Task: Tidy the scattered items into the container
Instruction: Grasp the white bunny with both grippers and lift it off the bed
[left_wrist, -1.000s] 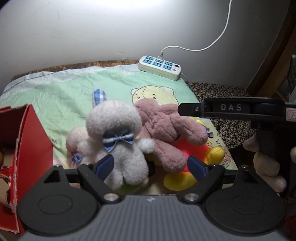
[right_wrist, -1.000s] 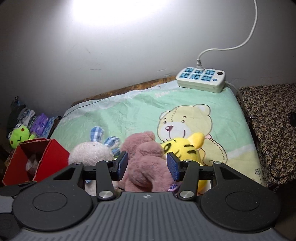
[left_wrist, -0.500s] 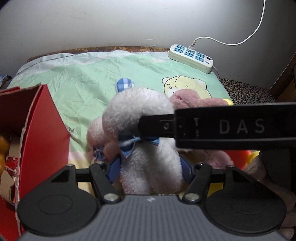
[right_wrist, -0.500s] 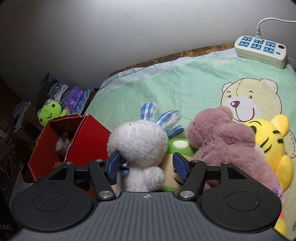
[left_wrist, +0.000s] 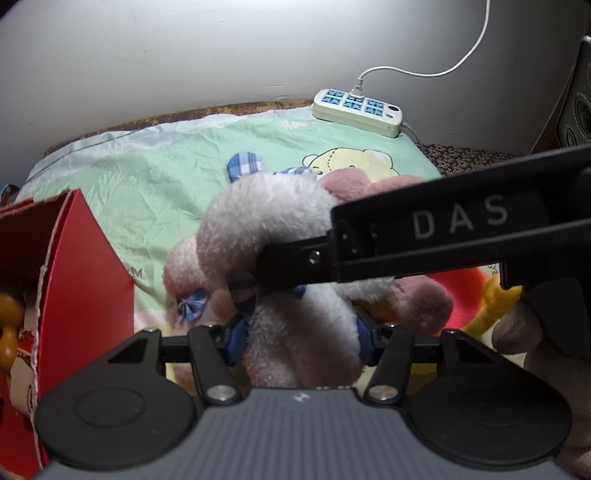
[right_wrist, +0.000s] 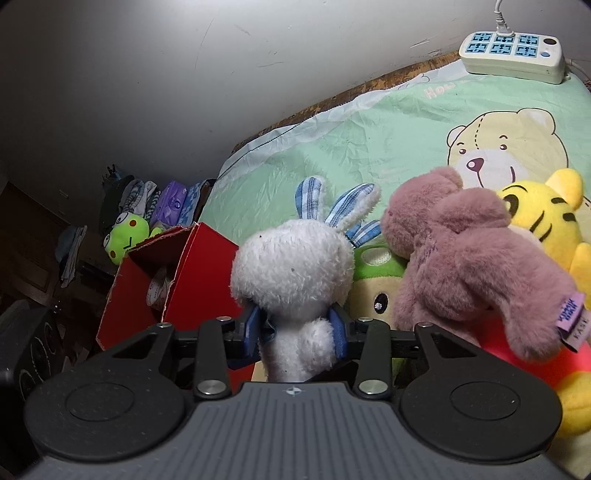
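A white plush bunny (left_wrist: 280, 229) with blue plaid ears and a blue bow sits upright on the green bear-print sheet (left_wrist: 155, 184). My left gripper (left_wrist: 300, 338) is closing, and its blue pads press into the sides of the bunny's body. My right gripper (right_wrist: 295, 332) is closing too, its pads squeezing the bunny (right_wrist: 291, 266) at the neck. That gripper's black housing (left_wrist: 458, 221) crosses the left wrist view in front of the bunny's face. The red cardboard box (left_wrist: 85, 280) stands open just left of the bunny, with things inside.
A pink plush bear (right_wrist: 472, 266) leans right of the bunny, with a yellow tiger (right_wrist: 543, 218) behind it and a green plush (right_wrist: 373, 280) underneath. A power strip (left_wrist: 356, 112) lies at the sheet's far edge. A green frog toy (right_wrist: 127, 236) sits beyond the box (right_wrist: 199, 280).
The right gripper swung left from the pink bear to the bunny and narrowed on its neck. The left gripper came in closer and its jaws narrowed onto the bunny's body.
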